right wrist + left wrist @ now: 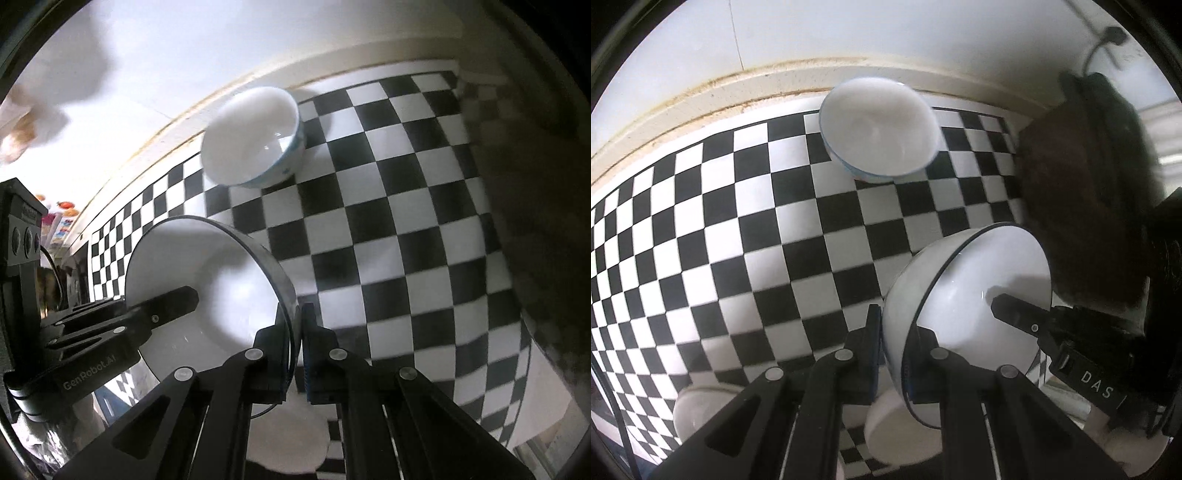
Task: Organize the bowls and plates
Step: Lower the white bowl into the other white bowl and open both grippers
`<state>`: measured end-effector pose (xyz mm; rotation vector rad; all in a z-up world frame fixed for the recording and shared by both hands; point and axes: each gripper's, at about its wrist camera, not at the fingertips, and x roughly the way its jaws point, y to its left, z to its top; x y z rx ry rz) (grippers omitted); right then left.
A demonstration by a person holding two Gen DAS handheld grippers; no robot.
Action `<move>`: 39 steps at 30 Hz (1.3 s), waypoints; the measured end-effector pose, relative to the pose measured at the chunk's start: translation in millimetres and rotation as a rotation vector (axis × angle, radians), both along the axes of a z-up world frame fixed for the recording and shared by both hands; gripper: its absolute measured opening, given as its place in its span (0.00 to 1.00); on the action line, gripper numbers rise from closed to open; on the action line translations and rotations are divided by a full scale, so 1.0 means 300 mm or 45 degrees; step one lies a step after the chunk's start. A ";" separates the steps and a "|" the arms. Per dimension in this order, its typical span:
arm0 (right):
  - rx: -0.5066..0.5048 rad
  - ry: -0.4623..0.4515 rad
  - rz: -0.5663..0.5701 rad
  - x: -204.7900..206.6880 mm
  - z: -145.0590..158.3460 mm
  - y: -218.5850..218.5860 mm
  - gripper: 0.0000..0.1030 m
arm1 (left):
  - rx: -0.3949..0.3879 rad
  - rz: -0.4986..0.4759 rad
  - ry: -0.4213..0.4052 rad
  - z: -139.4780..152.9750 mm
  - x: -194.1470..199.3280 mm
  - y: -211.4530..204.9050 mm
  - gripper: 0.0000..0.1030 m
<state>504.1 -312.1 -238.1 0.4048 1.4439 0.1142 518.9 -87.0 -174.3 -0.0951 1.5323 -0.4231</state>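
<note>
A white bowl with a thin black rim [975,295] is held up above the checkered cloth by both grippers. My left gripper [894,350] is shut on its near rim; my right gripper's finger [1015,310] reaches into it from the right. In the right wrist view the same bowl [207,280] is tilted, my right gripper [297,347] is shut on its rim, and the left gripper's finger [166,306] lies inside it. A white bowl with a blue rim [879,129] stands on the cloth by the back wall; it also shows in the right wrist view [255,136].
A black-and-white checkered cloth [738,229] covers the counter up to the cream wall edge [701,92]. White dishes [901,432] [698,413] lie below the grippers; one shows in the right wrist view [291,439]. A dark round object [1082,177] stands at the right.
</note>
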 end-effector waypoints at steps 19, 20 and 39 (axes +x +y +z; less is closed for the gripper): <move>0.018 0.036 0.019 -0.363 0.041 0.034 0.07 | 0.022 -0.085 0.088 -0.090 -0.334 -0.042 0.09; 0.022 0.056 0.017 -0.377 0.016 0.033 0.07 | 0.026 -0.088 0.105 -0.107 -0.342 -0.044 0.09; -0.001 0.185 0.048 -0.484 -0.148 0.038 0.07 | 0.191 -0.204 0.176 -0.263 -0.444 -0.124 0.09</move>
